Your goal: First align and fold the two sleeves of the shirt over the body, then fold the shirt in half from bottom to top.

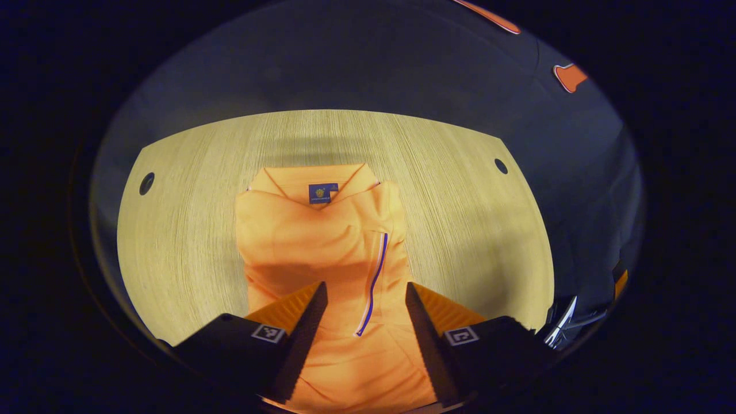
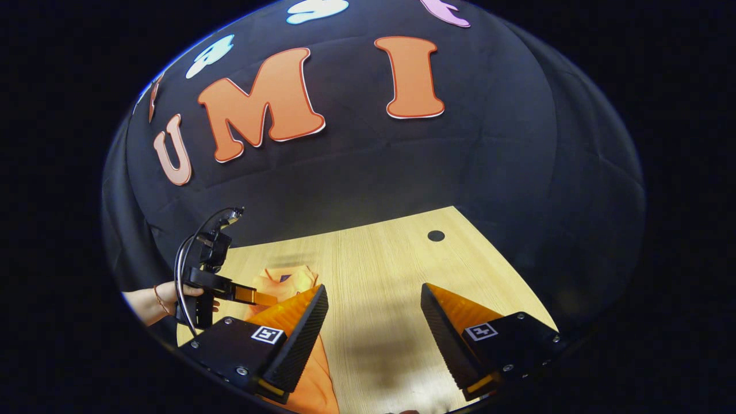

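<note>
An orange shirt point(image 1: 322, 247) lies flat on the wooden table point(image 1: 190, 218), with its collar and blue label at the far end. Both sleeves are folded over the body, and a blue-and-white stripe runs down the right one. My left gripper point(image 1: 366, 293) hovers open over the lower half of the shirt, with nothing between its fingers. In the right gripper view, my right gripper point(image 2: 372, 299) stands open above bare table, with the shirt point(image 2: 287, 282) to its left and partly hidden behind its left finger. A hand holds the left gripper point(image 2: 261, 298) over the shirt there.
The table has round cable holes near its far corners point(image 1: 146, 183) point(image 1: 501, 166) point(image 2: 436, 236). The black booth wall rises just behind the table's far edge. Bare wood lies on both sides of the shirt.
</note>
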{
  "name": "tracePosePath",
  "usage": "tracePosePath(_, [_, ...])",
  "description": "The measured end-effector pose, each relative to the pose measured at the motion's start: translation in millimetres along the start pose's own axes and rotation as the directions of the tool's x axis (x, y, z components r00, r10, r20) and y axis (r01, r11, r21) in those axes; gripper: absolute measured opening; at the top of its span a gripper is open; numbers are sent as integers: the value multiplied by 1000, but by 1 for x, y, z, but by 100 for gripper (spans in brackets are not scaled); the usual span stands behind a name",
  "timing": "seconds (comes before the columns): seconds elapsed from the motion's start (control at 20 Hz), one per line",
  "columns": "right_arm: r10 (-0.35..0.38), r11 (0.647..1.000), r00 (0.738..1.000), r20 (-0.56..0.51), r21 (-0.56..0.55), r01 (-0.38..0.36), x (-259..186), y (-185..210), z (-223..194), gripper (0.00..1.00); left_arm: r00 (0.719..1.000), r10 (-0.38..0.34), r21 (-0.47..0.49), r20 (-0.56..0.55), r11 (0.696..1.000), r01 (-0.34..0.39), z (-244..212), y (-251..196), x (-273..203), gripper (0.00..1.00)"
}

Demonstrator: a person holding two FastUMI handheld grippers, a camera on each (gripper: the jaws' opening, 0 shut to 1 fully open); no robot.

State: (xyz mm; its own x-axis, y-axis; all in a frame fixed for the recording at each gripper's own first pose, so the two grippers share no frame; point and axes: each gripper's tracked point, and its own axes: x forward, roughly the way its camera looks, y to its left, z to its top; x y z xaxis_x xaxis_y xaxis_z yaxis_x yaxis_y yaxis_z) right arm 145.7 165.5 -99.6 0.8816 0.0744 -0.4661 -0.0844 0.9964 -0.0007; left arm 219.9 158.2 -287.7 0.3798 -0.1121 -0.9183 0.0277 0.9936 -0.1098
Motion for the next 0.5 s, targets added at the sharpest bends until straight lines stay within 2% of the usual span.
tracePosePath(0.05, [5,1000,1000,-2,-1,-5,0,1,-1,99,1000,-3,7,14,1000,3,2,-1,-3,98])
tracePosePath(0.5, [69,996,996,-57,-45,-72,3,48,-12,99,983,-24,40,180,999,17,-3,10,-98,98])
